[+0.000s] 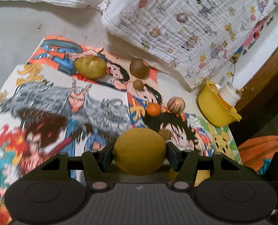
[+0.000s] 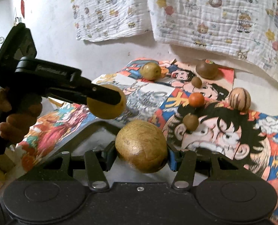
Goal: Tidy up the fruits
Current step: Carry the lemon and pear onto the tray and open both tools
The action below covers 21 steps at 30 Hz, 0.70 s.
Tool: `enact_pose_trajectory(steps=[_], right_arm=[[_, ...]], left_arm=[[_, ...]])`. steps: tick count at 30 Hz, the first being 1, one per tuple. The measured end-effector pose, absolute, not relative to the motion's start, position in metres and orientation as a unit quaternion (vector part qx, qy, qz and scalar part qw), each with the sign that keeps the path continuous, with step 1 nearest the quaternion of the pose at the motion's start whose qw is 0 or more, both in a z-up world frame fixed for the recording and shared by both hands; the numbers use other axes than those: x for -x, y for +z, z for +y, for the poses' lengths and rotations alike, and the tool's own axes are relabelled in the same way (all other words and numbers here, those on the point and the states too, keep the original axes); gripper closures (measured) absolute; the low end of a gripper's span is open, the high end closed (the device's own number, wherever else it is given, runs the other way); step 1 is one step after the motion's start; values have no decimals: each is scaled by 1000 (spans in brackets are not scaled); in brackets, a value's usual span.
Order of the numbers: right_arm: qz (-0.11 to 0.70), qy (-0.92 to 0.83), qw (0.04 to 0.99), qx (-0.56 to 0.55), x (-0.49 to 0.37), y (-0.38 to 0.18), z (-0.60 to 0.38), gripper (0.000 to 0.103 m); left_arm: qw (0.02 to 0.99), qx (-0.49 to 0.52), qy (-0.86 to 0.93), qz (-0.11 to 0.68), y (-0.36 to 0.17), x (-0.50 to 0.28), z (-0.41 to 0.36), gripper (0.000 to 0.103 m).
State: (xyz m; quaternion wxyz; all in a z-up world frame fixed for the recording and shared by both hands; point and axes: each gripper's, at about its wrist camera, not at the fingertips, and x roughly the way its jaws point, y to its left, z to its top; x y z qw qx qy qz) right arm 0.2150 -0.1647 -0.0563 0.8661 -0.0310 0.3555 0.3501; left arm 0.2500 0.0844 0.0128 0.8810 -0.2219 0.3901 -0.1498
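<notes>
Beside cartoon posters (image 1: pixel 50 101), yellow bowl (image 1: pixel 212 108) holds white cup (image 1: pixel 230 93)

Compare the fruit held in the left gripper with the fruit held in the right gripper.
The yellow fruit in the left gripper is smooth and evenly yellow; the brown fruit in the right gripper is tan with dark speckles. The yellow fruit looks nearly round, while the brown fruit is more oval and lumpy. Both are clamped between their gripper's fingers, above the cartoon posters.
</notes>
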Motion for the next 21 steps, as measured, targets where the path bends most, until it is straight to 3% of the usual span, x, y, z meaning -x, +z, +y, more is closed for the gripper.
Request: enact_pose_trajectory(steps=[21], right_arm=[[405, 337, 850, 25, -193, -66, -161, 47]], left_arm=[[888, 139, -163, 408, -3, -185, 66, 40]])
